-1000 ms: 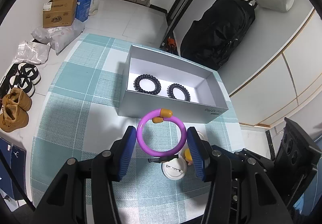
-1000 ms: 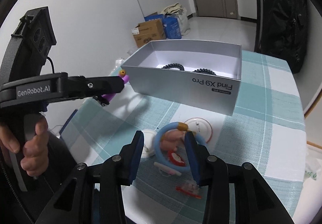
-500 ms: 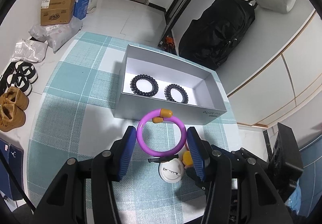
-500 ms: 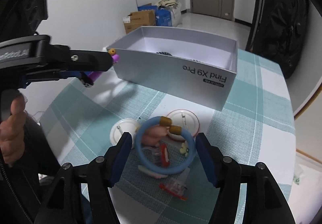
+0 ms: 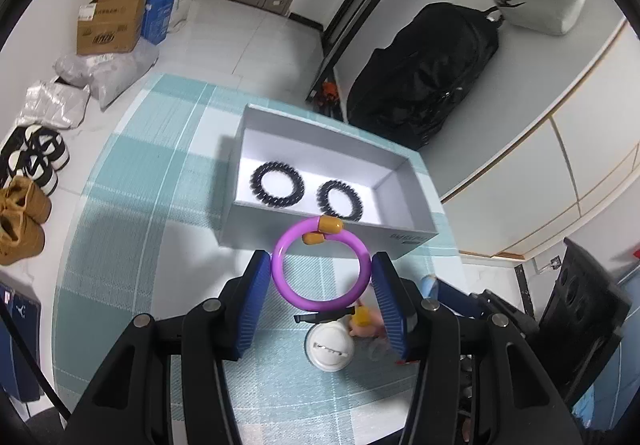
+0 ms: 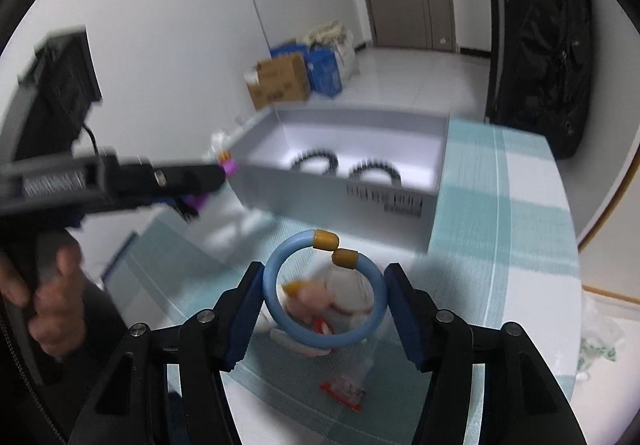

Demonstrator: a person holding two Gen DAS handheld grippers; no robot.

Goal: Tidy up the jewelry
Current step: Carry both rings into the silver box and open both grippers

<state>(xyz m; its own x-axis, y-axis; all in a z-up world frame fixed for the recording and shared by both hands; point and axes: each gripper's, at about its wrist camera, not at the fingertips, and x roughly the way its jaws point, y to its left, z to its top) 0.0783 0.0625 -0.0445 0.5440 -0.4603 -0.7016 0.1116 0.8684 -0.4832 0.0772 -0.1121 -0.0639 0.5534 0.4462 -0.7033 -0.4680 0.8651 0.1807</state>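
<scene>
Purple bangle (image 5: 318, 265) clamped between left gripper (image 5: 320, 277) pads, held just short of the grey box (image 5: 320, 241) near wall. Blue bangle (image 6: 324, 295) pinched in right gripper (image 6: 325, 299), above badges (image 6: 320, 305) on the bench (image 6: 500, 245). Two black coil hair ties (image 5: 278, 185) lie inside the box.

The right wrist view is smeared by motion blur: the lettering on the grey box (image 6: 384, 201) cannot be read, and the two black coil hair ties (image 6: 344, 165) inside are half hidden by its near wall. Small trinkets (image 6: 320, 305) on the counter are blurred beyond identification behind the blue bracelet (image 6: 324, 293).
</scene>
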